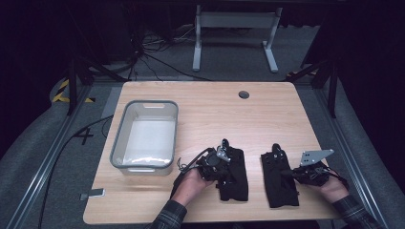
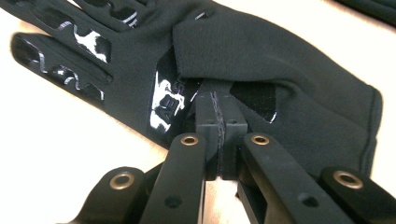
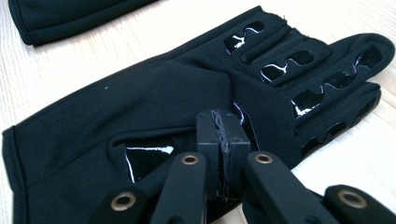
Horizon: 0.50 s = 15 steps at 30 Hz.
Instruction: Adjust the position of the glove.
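Two black gloves lie flat near the table's (image 1: 267,102) near edge, left glove (image 1: 235,175) beside right glove (image 1: 279,180). Left gripper (image 1: 228,164): jaws pressed together, pinching left glove's thumb fold. Right gripper (image 1: 285,173): jaws pressed together at right glove's thumb; grey bin (image 1: 144,135) far left.

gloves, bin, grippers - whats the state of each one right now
left glove: flat on the table, edge pinched in the left gripper
right glove: flat on the table, palm side up, edge pinched in the right gripper
left gripper: shut on the left glove
right gripper: shut on the right glove
bin: upright, open-topped, empty
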Each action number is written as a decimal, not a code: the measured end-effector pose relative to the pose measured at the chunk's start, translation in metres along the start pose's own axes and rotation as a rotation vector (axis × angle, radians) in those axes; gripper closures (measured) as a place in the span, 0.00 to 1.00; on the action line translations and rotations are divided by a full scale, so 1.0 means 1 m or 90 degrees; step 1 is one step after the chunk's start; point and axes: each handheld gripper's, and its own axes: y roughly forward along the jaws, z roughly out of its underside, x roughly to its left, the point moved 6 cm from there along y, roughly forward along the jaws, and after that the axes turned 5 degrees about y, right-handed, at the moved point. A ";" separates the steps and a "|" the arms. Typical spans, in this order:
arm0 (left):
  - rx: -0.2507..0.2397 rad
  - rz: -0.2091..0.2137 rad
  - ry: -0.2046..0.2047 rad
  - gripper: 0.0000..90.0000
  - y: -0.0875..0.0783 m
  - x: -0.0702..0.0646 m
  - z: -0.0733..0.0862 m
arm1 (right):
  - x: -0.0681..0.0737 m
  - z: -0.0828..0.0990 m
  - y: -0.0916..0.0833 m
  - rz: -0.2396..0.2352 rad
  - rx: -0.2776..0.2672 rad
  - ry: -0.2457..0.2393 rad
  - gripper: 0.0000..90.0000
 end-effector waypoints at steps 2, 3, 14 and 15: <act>-0.001 0.000 0.007 1.00 0.002 -0.001 -0.002 | 0.001 -0.001 0.001 0.000 0.001 0.000 1.00; -0.002 0.005 0.011 1.00 0.003 -0.003 -0.003 | 0.001 -0.002 0.002 0.001 0.000 0.002 1.00; -0.002 0.021 0.016 1.00 0.006 -0.003 -0.005 | -0.005 -0.019 0.017 0.027 -0.005 0.004 1.00; -0.001 0.021 0.017 1.00 0.006 -0.003 -0.005 | -0.006 -0.021 0.019 0.028 -0.005 0.004 1.00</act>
